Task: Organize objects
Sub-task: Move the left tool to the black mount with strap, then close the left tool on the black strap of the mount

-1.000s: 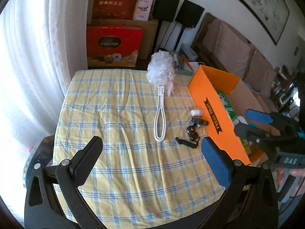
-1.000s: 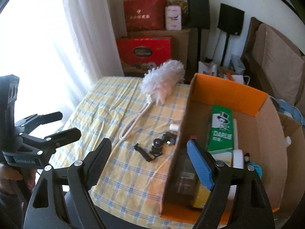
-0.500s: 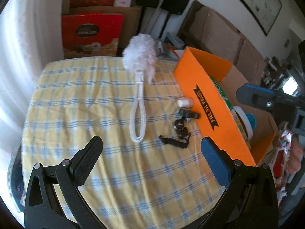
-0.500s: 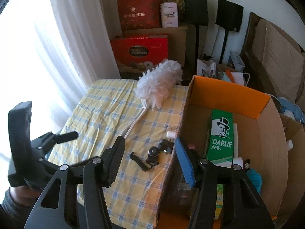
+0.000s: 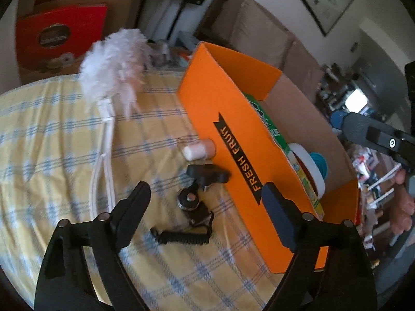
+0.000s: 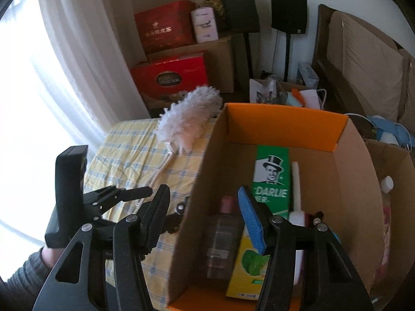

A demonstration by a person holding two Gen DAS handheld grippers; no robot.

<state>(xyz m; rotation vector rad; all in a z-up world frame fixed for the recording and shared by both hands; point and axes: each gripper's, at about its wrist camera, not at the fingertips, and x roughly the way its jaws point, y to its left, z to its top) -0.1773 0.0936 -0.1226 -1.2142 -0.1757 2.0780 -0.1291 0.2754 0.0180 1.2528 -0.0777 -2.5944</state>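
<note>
An orange "FRESH FRUIT" box point(image 5: 233, 119) stands on the yellow checked tablecloth point(image 5: 52, 155). It holds a green Darlie toothpaste carton point(image 6: 272, 176), a clear bottle point(image 6: 223, 235) and a yellow-green carton point(image 6: 246, 272). Beside the box lie a white feather duster point(image 5: 114, 67), a small white cylinder point(image 5: 198, 150) and a black mount with a strap point(image 5: 194, 202). My left gripper point(image 5: 205, 202) hovers over the mount; its jaws are closing and the pads are clear of it. My right gripper point(image 6: 203, 212) hangs open above the box's left wall point(image 6: 197, 181), holding nothing.
Red gift boxes point(image 6: 168, 75) and brown cartons are stacked behind the table beside a white curtain point(image 6: 64, 51). Two black speakers point(image 6: 288, 13) and a sofa point(image 6: 363, 59) stand at the back right. A second cardboard box point(image 6: 394, 171) sits right of the orange one.
My left gripper has dropped and moved in towards the black mount, and its jaws have narrowed. My right gripper has narrowed its jaws and shifted right over the box.
</note>
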